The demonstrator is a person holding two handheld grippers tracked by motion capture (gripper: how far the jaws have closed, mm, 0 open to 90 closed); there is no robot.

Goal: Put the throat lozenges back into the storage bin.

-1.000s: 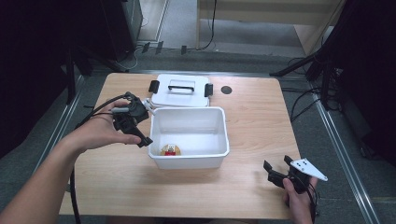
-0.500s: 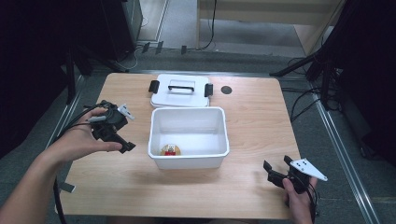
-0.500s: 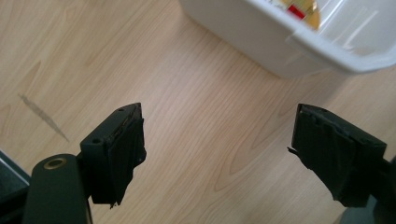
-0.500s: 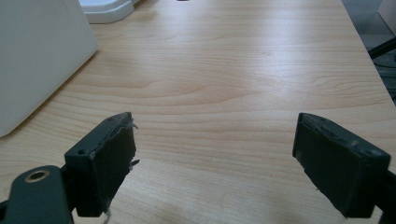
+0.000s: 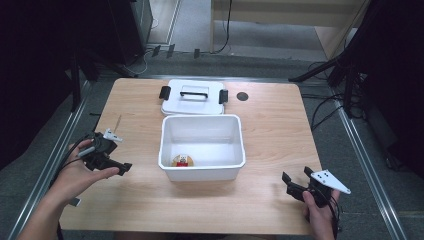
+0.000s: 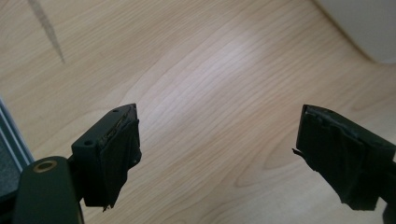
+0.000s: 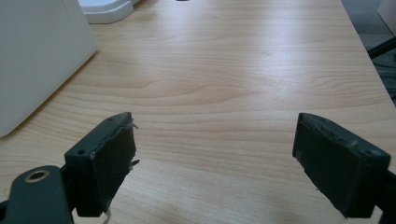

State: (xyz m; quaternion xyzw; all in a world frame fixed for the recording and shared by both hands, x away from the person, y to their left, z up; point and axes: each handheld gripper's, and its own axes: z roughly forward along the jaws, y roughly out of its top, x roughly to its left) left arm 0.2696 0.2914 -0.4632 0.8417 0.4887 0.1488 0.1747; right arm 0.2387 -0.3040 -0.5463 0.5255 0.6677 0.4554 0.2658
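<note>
A white open bin stands mid-table. A small red and yellow item lies in its near left corner. The bin's white lid, with black clips and a handle, lies flat behind it. My left gripper hovers low over the wood left of the bin. Its jaws have just been opening, and the left gripper view shows it open with bare wood between the pads. My right gripper rests near the front right edge, open with nothing between its fingers.
The wooden table has a dark round hole beside the lid and a thin dark streak at the left. The bin's wall rises left of my right gripper. Metal rails and cables run along the floor at both sides.
My left hand has drawn away from the bin's left rim, leftward and down toward the table's near left. Its jaws stand wider apart. The right hand has not moved.
</note>
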